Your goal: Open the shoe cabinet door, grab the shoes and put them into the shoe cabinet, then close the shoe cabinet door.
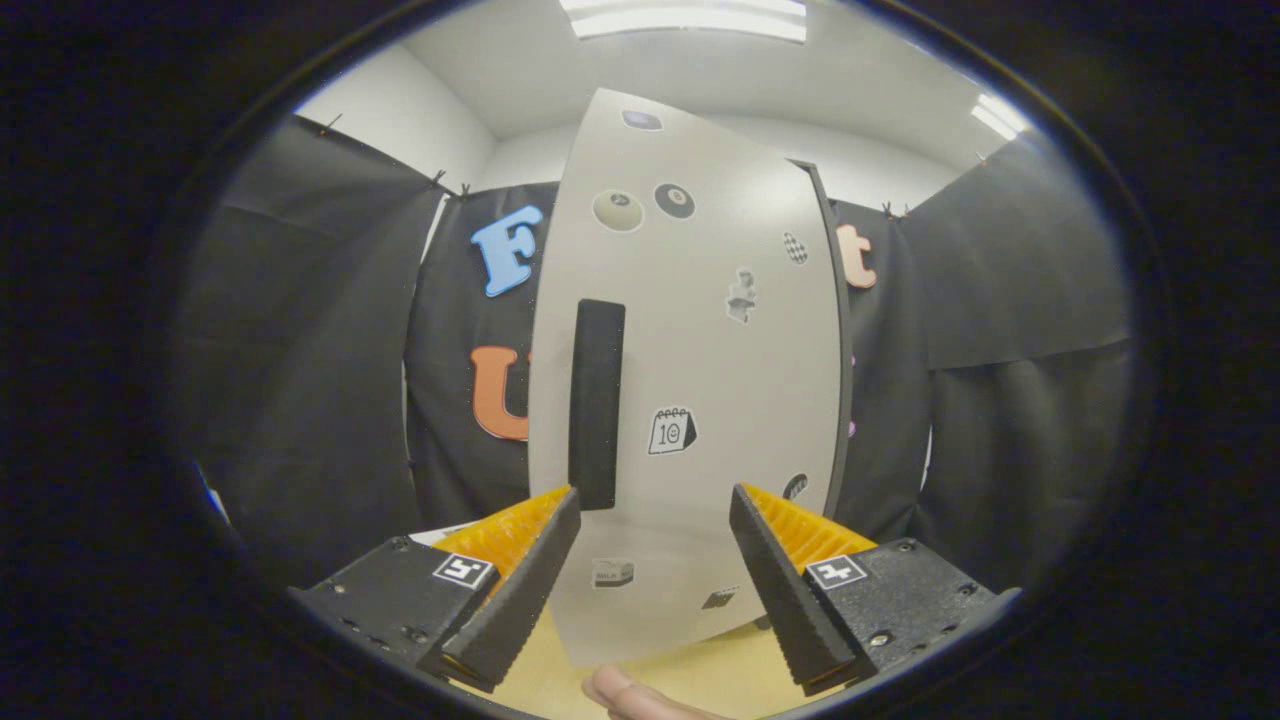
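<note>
The tongs (655, 510) stood apart, clamped on nothing, facing the pale grey, sticker-dotted shoe cabinet door (700, 340) on the light wooden bench (700, 670). Its tall black handle (597, 400) lay just ahead of the left finger. A fingertip (625, 692) showed below. Likely risk: off-centre fingers could slip past the handle and knock the door instead.

on the pale grey shoe cabinet door (690, 380), a small calendar sticker (671, 431) carries the number 10, just right of the long black handle strip (597, 403). a black billiard-ball sticker (674, 200) near the door's top seems to show an 8. the other stickers' print is too small to read.
</note>
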A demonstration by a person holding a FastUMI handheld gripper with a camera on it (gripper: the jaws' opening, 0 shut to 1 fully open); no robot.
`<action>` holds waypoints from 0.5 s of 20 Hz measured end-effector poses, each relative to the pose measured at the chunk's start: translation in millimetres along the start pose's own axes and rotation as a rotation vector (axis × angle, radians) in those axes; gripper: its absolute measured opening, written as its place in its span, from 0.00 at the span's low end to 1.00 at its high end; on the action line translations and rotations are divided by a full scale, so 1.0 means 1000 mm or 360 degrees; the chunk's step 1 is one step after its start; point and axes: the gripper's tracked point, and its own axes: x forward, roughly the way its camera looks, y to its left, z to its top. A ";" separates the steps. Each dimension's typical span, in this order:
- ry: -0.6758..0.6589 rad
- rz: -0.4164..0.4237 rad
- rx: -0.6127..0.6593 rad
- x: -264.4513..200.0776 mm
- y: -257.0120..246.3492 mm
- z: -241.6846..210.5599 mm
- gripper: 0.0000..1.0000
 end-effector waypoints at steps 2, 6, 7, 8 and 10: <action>-0.0025 0.0021 -0.0001 -0.012 0.000 0.003 0.99; -0.0060 0.0066 0.0003 -0.046 -0.001 0.005 0.99; -0.0064 0.0061 0.0006 -0.055 -0.003 0.005 0.99; -0.0059 0.0050 0.0005 -0.064 -0.006 0.004 0.99; -0.0059 0.0036 0.0005 -0.082 -0.010 0.005 0.99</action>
